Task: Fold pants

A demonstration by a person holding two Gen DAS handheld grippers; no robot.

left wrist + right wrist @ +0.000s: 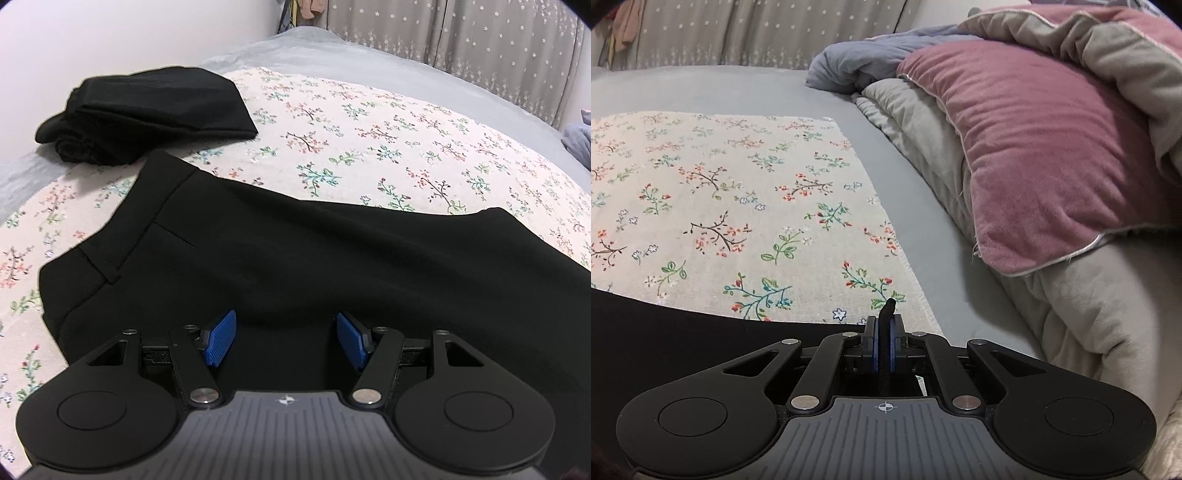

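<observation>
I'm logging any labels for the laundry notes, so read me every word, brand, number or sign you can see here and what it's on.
No readable words, brands or numbers anywhere.
Left claw: only a small white crosshair sign on its grey housing, no text.
Right claw: the same crosshair sign, no text.
Pants: no visible tag or label.
Folded black garment: no visible label.
Floral cloth: flower print only.
</observation>
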